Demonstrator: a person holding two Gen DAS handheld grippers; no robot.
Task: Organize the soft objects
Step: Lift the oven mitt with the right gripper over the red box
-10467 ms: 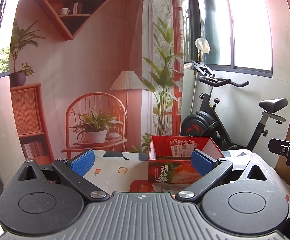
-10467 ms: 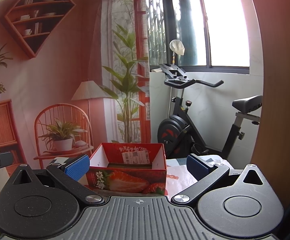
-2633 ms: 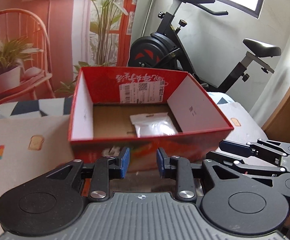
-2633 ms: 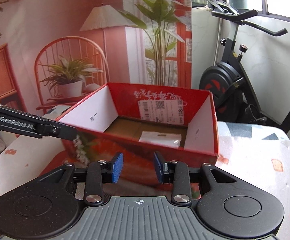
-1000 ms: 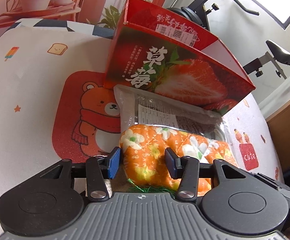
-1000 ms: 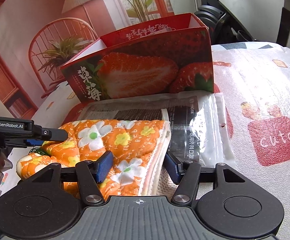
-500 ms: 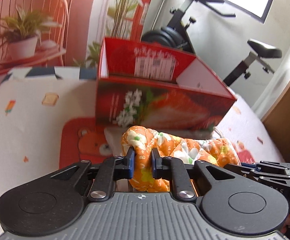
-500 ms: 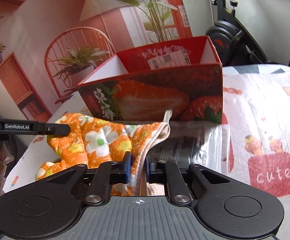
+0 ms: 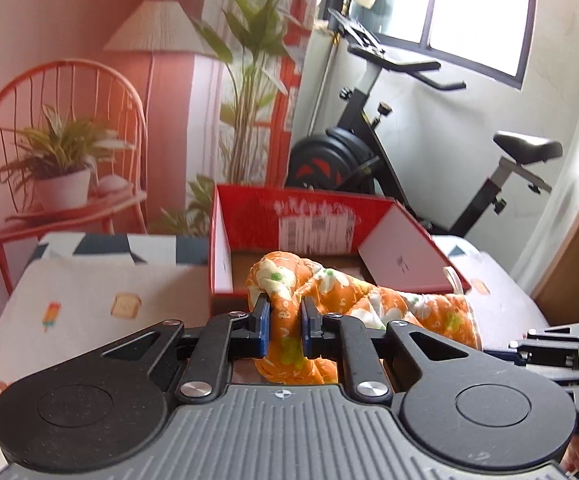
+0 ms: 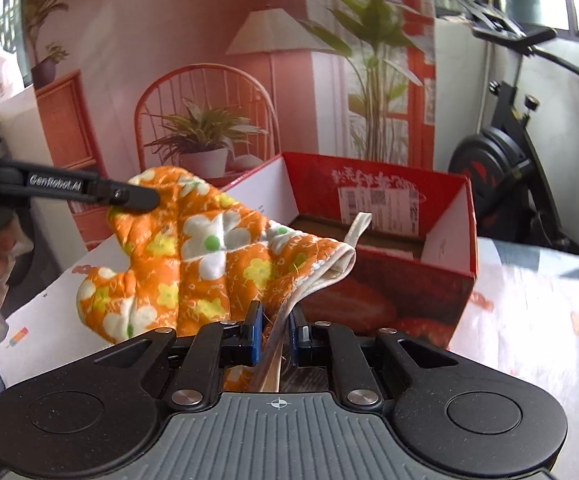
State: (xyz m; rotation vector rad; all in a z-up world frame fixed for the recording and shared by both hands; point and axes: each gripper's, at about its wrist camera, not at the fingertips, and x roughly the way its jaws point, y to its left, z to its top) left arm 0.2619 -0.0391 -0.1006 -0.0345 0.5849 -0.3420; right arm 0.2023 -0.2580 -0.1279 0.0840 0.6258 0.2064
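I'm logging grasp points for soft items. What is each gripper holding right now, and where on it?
Both hold the orange floral oven mitt: the left gripper pinches its padded finger end, the right gripper its white-trimmed cuff edge.

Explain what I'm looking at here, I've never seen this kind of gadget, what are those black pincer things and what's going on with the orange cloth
Those black pincers are hand-held grippers, one in each of a person's hands, not a robot arm. Each carries a camera looking forward along its two blue-padded fingers, so each picture is one gripper's own view.

In the left view, the left gripper is shut on the fingertip end of an orange floral oven mitt. In the right view, the right gripper is shut on the same mitt's white-edged cuff. Together they hold it in the air at the near wall of an open red strawberry box, which stands on a table under a cartoon-print tablecloth. The mitt looks headed for the box. An exercise bike stands behind.
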